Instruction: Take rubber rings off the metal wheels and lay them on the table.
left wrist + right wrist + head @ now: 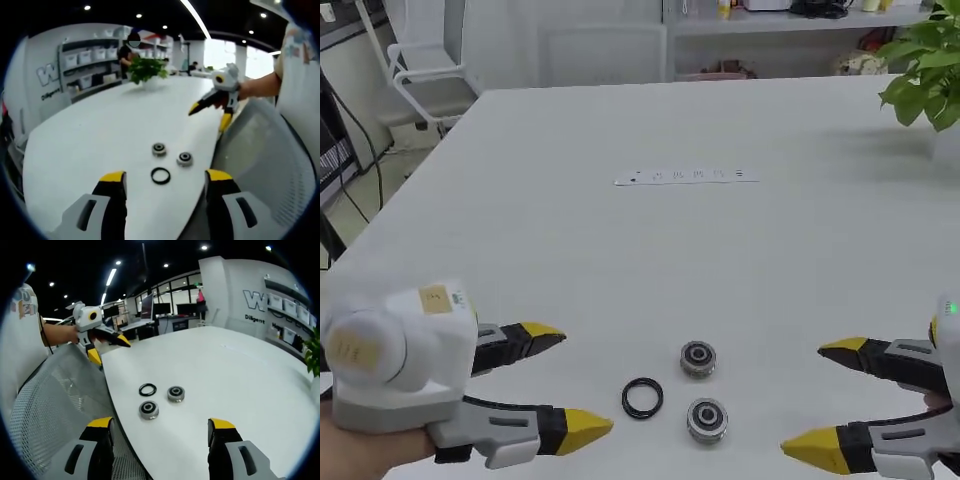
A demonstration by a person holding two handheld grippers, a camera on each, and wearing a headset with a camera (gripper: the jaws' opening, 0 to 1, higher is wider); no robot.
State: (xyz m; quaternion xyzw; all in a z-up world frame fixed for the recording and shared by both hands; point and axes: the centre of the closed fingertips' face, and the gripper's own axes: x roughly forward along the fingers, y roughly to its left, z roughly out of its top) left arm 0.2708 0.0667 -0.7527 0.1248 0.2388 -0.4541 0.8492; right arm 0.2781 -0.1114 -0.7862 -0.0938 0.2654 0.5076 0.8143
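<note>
Two metal wheels, one loose ring, both claws empty.
My left gripper (582, 380) and right gripper (808, 398) were spread wide with nothing held, facing each other across the near edge of the table (720, 250). The far wheel (698, 358) and the near wheel (707, 419) lay flat, axles up, between my claws. The loose rubber ring (642, 397) lay just beside them on the left gripper's side. I judged the near wheel marginally closer to the right gripper. I could not tell which wheel carried a ring.
</note>
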